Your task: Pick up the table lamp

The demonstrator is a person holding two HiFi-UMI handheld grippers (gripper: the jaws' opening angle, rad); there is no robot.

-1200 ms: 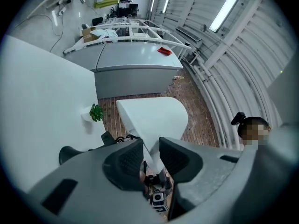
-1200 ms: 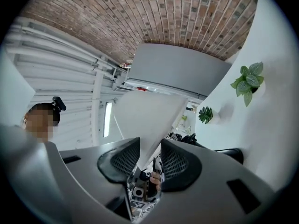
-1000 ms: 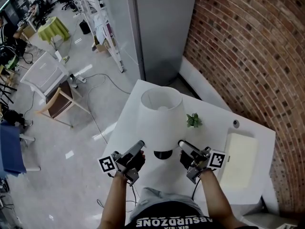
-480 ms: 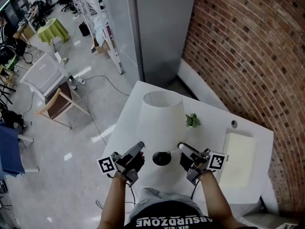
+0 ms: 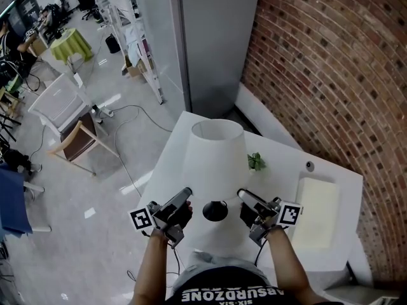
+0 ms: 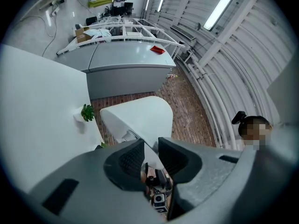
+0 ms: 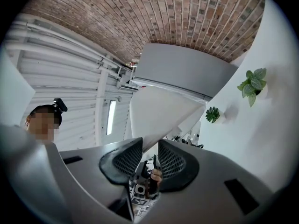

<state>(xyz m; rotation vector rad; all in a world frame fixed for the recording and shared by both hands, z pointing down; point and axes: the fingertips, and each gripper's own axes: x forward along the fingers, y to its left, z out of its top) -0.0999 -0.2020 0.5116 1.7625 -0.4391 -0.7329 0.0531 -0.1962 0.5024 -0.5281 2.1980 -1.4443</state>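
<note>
The table lamp has a tall white shade (image 5: 213, 157) and a round black base (image 5: 215, 210). It stands between my two grippers over the white table (image 5: 286, 170). My left gripper (image 5: 187, 192) is shut on the shade's lower rim at the left. My right gripper (image 5: 241, 193) is shut on the rim at the right. In the left gripper view the shade (image 6: 140, 118) runs down into the narrow gap of that gripper (image 6: 150, 148). The right gripper view likewise shows the shade's (image 7: 163, 108) edge pinched in its gripper (image 7: 149, 150). The lamp's stem is hidden by the shade.
A small green plant (image 5: 256, 162) in a white pot stands on the table just right of the shade. A cream rectangular pad (image 5: 318, 215) lies at the table's right. A brick wall (image 5: 331, 75) borders the far side. On the floor to the left are chairs and cables.
The shade has shifted slightly up and away in the head view, so the black base now shows as a whole disc below it. Both grippers have kept their places on the rim.
</note>
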